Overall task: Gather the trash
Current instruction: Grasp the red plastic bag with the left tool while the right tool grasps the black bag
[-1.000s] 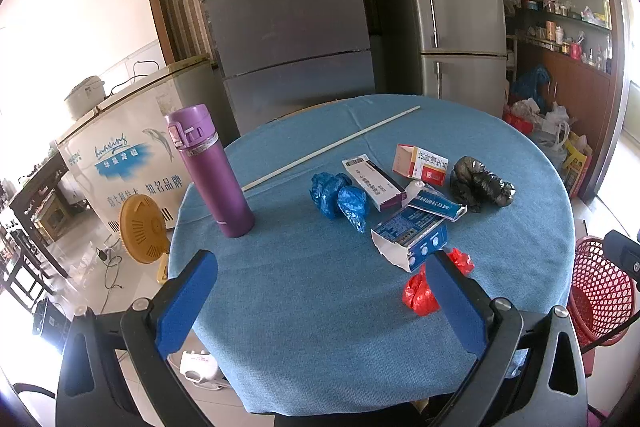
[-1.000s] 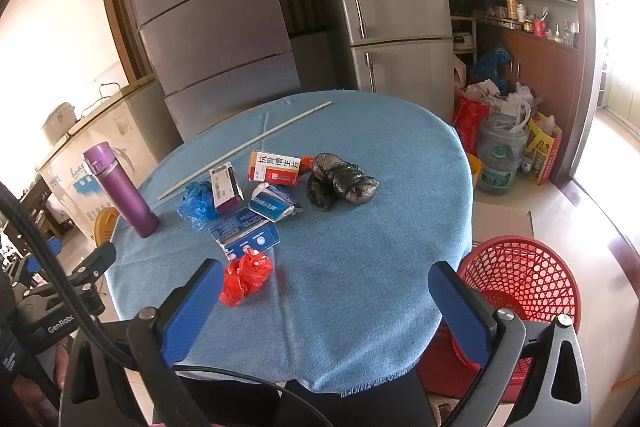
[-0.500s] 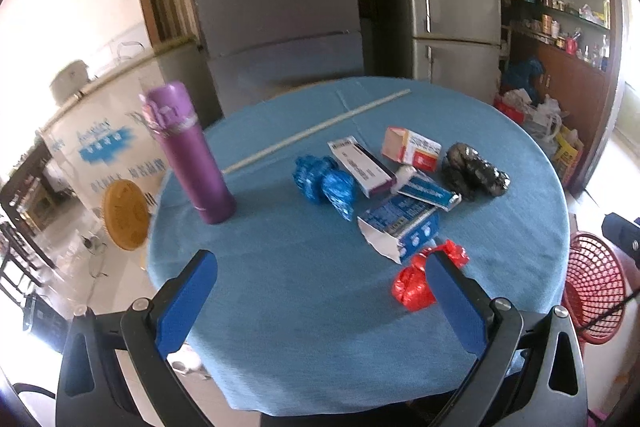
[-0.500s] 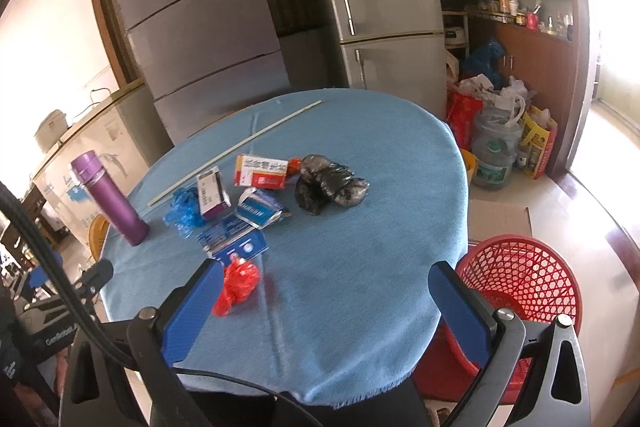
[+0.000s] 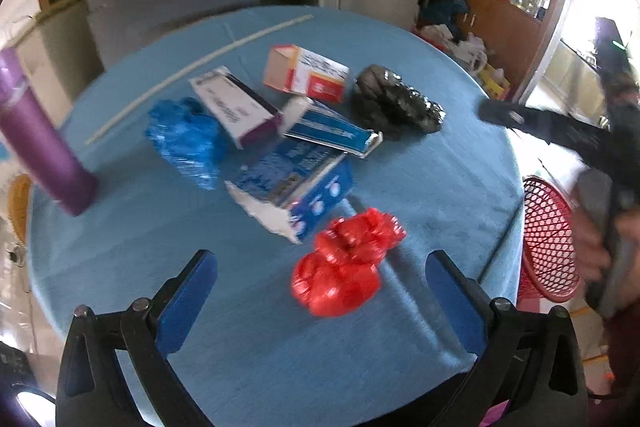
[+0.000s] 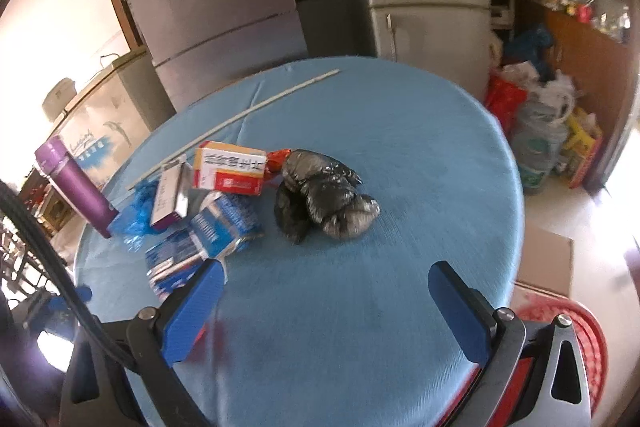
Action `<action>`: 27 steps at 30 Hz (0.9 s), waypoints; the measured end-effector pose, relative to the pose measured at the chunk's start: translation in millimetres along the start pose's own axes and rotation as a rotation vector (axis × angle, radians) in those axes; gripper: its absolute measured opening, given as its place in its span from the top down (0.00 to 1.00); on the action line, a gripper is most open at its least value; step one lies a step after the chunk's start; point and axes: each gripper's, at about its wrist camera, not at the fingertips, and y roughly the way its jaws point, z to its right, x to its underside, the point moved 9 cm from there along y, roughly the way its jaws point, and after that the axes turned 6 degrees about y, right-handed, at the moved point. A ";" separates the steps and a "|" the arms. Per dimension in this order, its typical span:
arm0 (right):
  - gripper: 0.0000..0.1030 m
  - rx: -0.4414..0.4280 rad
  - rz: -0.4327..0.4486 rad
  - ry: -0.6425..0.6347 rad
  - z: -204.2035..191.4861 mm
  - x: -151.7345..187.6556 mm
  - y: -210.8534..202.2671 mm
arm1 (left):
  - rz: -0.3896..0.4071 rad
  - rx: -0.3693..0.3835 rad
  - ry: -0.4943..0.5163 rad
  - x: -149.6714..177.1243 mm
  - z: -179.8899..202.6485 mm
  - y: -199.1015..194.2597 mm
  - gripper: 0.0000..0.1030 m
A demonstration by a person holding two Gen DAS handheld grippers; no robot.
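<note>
Trash lies on a round table with a blue cloth (image 5: 248, 339). A crumpled red bag (image 5: 346, 263) sits just ahead of my open, empty left gripper (image 5: 320, 291). Behind it are a torn blue box (image 5: 292, 183), a blue bag (image 5: 186, 139), a white-and-purple box (image 5: 236, 107), an orange-and-white box (image 5: 306, 73) and a black bag (image 5: 396, 105). My right gripper (image 6: 324, 303) is open and empty, over the cloth in front of the black bag (image 6: 324, 199). A red mesh basket (image 5: 548, 235) stands on the floor to the right.
A purple flask (image 5: 40, 135) stands upright at the table's left edge. A thin white rod (image 5: 200, 63) lies across the far side. Fridges stand behind the table. Bags and a water jug (image 6: 538, 143) sit on the floor at the right.
Both grippers have moved forward over the table, closer to the trash. The left one now faces the red bag, the right one the black bag. Both stay open.
</note>
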 end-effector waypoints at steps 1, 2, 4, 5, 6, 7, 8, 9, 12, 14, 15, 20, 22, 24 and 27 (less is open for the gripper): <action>0.00 -0.007 -0.007 -0.002 0.9 -7.1 9.7 | -0.007 0.021 -0.006 -0.9 1.9 5.7 0.00; 0.00 -0.027 -0.019 0.009 0.3 -10.9 20.0 | -0.018 0.038 -0.014 -1.3 2.0 9.7 0.02; 0.04 -0.036 -0.045 0.016 2.7 -21.7 42.6 | -0.053 0.058 -0.038 0.5 2.0 21.8 0.08; 0.08 -0.040 -0.066 0.010 3.3 -28.1 56.8 | -0.074 0.071 -0.051 2.4 2.0 28.3 0.13; 0.12 -0.051 -0.077 0.015 2.2 -30.4 65.5 | -0.087 0.080 -0.060 3.7 2.4 31.9 0.19; 0.13 -0.053 -0.089 0.014 1.7 -34.3 76.6 | -0.100 0.090 -0.068 5.6 2.5 36.1 0.23; 0.16 -0.053 -0.103 0.009 1.9 -36.5 85.2 | -0.114 0.102 -0.072 7.7 3.8 39.7 0.28; 0.17 -0.062 -0.121 0.002 0.5 -37.5 95.1 | -0.122 0.110 -0.073 9.4 5.3 42.4 0.31; 0.42 -0.060 -0.191 -0.007 -0.2 -33.0 121.3 | -0.142 0.140 -0.074 12.9 9.5 49.0 0.41; 0.52 -0.059 -0.223 0.012 1.0 -28.0 132.6 | -0.145 0.159 -0.074 14.0 13.1 50.7 0.44; 0.56 -0.056 -0.208 0.010 0.4 -28.9 131.2 | -0.141 0.167 -0.073 14.1 15.2 49.3 0.45; 0.58 -0.104 -0.158 0.075 6.8 -23.6 105.3 | -0.136 0.206 -0.065 13.3 23.9 54.2 0.50; 0.58 -0.126 -0.146 0.105 12.3 -20.0 92.0 | -0.134 0.219 -0.060 12.4 29.4 55.8 0.51; 0.58 -0.152 -0.127 0.132 16.6 -15.1 73.7 | -0.130 0.232 -0.050 9.7 37.6 57.7 0.52; 0.58 -0.172 -0.091 0.155 26.3 -9.4 49.8 | -0.122 0.239 -0.019 6.3 48.6 57.0 0.53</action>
